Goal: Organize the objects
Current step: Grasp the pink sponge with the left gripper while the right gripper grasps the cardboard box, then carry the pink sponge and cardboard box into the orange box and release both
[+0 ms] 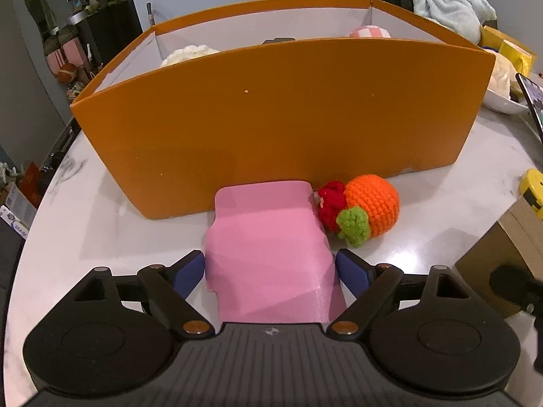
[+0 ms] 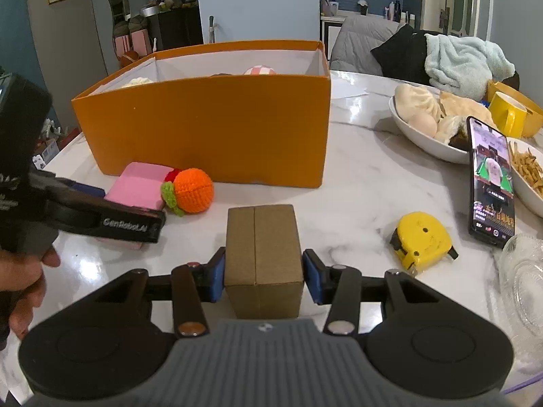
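Observation:
A pink block (image 1: 268, 237) lies on the marble table against the front wall of the orange box (image 1: 271, 108). My left gripper (image 1: 271, 271) straddles the block with its blue pads just off its sides, open. A crocheted orange with a green leaf and red bits (image 1: 373, 203) touches the block's right side. In the right wrist view my right gripper (image 2: 264, 271) is shut on a small brown cardboard box (image 2: 263, 247) standing on the table. The pink block (image 2: 142, 183), the crocheted orange (image 2: 193, 191) and the left gripper (image 2: 101, 224) lie to its left.
The orange box (image 2: 210, 129) holds a white knitted item (image 1: 188, 54) and a pink checked ball (image 1: 368, 32). To the right are a yellow tape measure (image 2: 420, 240), a lit phone (image 2: 492, 183), a white bowl of buns (image 2: 424, 140), a yellow mug (image 2: 505, 115) and a glass dish (image 2: 522, 278).

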`<action>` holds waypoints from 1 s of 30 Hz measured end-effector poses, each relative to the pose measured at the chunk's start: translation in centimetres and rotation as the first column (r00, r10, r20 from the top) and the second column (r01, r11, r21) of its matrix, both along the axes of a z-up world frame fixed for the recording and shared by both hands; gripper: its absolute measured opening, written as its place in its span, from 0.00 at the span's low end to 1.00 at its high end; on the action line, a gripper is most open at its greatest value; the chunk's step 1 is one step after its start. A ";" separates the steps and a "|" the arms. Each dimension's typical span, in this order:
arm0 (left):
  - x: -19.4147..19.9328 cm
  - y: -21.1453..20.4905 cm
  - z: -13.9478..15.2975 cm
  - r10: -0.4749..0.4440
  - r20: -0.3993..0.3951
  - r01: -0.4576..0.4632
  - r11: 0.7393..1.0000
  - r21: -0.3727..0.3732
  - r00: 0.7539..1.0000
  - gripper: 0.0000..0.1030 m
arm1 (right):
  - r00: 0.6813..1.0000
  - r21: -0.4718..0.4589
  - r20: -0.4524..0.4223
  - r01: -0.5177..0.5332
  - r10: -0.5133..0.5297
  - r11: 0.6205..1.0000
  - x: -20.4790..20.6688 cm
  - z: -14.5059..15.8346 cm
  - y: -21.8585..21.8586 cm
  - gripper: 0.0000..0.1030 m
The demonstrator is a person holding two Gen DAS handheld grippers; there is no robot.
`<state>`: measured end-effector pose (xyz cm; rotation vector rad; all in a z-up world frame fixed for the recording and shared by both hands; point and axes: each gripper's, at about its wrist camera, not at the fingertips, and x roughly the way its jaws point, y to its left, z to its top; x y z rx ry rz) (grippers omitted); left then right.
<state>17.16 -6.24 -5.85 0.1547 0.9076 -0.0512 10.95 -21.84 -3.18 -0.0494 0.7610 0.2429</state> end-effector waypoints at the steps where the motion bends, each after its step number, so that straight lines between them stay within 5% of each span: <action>1: 0.1 0.2 0.0 -0.001 0.000 0.001 1.000 -0.009 1.000 0.97 | 1.000 -0.005 -0.005 -0.001 0.001 1.000 0.0 -0.2 0.0 0.47; 7: 0.6 1.4 -0.3 -0.015 -0.014 0.014 0.997 -0.070 1.000 0.96 | 1.000 -0.002 -0.029 0.011 -0.011 1.000 0.0 -1.0 0.0 0.48; 12: -0.3 2.2 -0.3 -0.024 -0.010 0.023 0.996 -0.089 1.000 0.94 | 0.999 -0.029 -0.044 -0.001 0.000 1.000 0.1 -1.2 0.5 0.59; 21: -5.1 5.0 -0.1 -0.091 -0.010 0.090 0.990 -0.107 0.996 0.93 | 1.000 -0.042 -0.016 0.008 -0.009 0.999 0.3 -0.5 0.6 0.65; 23: -5.3 5.7 0.0 -0.085 -0.012 0.083 0.990 -0.117 0.996 0.93 | 1.000 -0.042 -0.017 0.010 -0.011 0.999 0.5 -0.5 0.6 0.63; 25: -6.0 6.4 0.1 -0.083 -0.005 0.081 0.988 -0.134 0.997 0.92 | 1.000 -0.042 -0.029 0.008 -0.009 0.999 0.7 -0.6 0.6 0.46; 30: -6.3 7.8 1.2 -0.063 0.012 0.064 0.982 -0.179 0.998 0.92 | 0.999 -0.024 -0.037 0.011 -0.012 1.000 0.6 -0.1 0.6 0.46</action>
